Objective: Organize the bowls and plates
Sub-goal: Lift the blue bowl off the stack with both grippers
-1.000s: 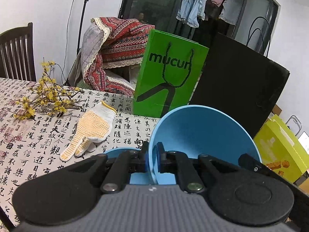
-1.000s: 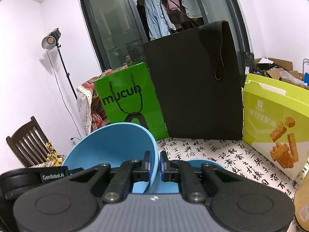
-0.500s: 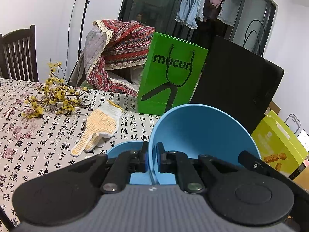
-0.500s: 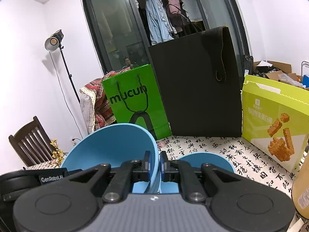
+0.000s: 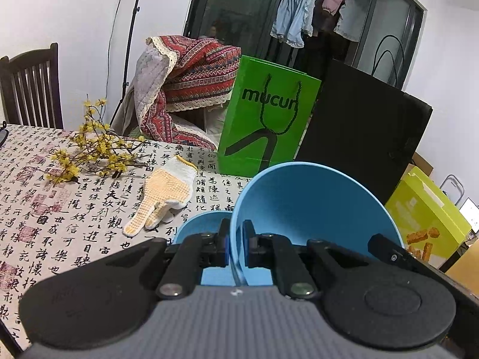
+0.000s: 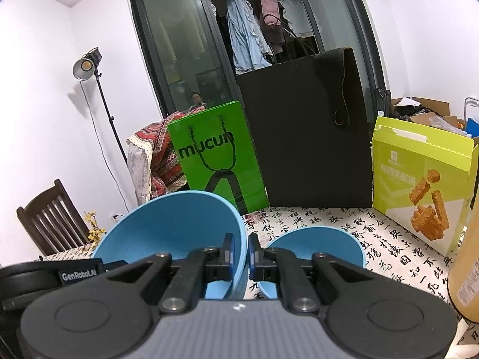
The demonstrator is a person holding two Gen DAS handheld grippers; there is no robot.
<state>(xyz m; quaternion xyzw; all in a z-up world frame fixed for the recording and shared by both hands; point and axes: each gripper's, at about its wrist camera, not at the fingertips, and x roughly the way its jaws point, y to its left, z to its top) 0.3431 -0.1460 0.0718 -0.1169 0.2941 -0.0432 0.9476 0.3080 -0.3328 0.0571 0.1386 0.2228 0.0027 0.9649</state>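
- The large blue bowl [image 5: 314, 209] is being gripped by its rim on opposite sides by the left tongs [image 5: 236, 246] and right tongs [image 6: 241, 257], above the worktop [image 5: 60, 209].
- A smaller blue bowl [image 6: 314, 242] is being left on the worktop beneath it.

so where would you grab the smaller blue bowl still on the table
Take the smaller blue bowl by its thin rim, coming from above on the near side, one finger inside and one outside. It sits upright and open, and its rounded wall gives nothing else to pinch, as with the held bowl.
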